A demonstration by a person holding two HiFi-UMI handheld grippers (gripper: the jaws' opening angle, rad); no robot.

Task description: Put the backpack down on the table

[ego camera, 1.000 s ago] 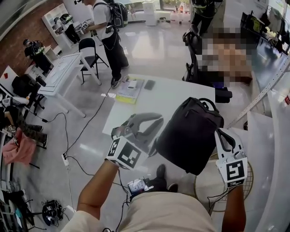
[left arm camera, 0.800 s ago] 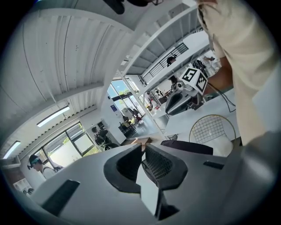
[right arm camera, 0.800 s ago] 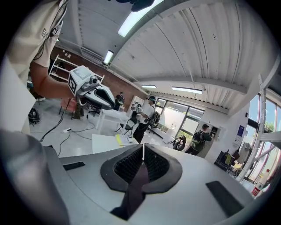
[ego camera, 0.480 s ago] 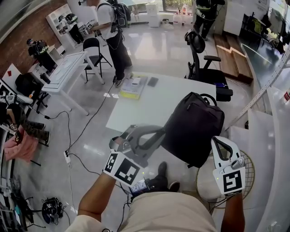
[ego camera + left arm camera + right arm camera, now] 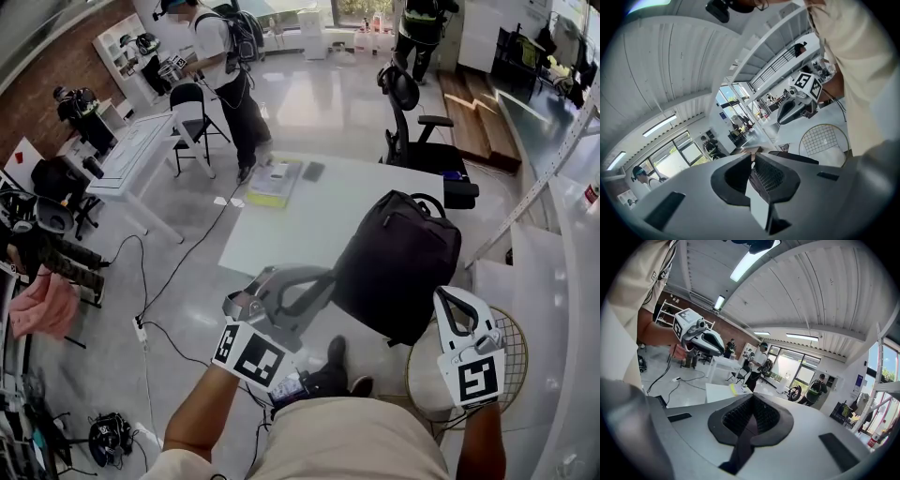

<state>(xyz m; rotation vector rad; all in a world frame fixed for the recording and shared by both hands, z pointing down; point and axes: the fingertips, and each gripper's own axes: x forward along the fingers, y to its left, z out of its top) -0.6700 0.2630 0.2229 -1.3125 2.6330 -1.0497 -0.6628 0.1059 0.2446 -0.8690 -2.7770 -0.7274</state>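
Note:
A black backpack (image 5: 398, 267) hangs in the air over the near right corner of the white table (image 5: 300, 220), tilted, with its top handle toward the far side. My left gripper (image 5: 328, 278) meets its left side, shut on a dark strap (image 5: 756, 183) of the bag. My right gripper (image 5: 439, 298) is at the bag's lower right, shut on a black strap (image 5: 740, 446) that runs out between its pads. Each gripper shows in the other's view: the right gripper (image 5: 797, 101) and the left gripper (image 5: 701, 336).
A yellow book (image 5: 272, 183) and a dark phone (image 5: 312, 172) lie at the table's far left. A black office chair (image 5: 412, 122) stands behind the table. A round wire stool (image 5: 511, 347) is by my right arm. A person (image 5: 225, 66) and a white desk (image 5: 131, 150) are at far left.
Both grippers have carried the backpack a little forward toward the table. Both grips look the same as before.

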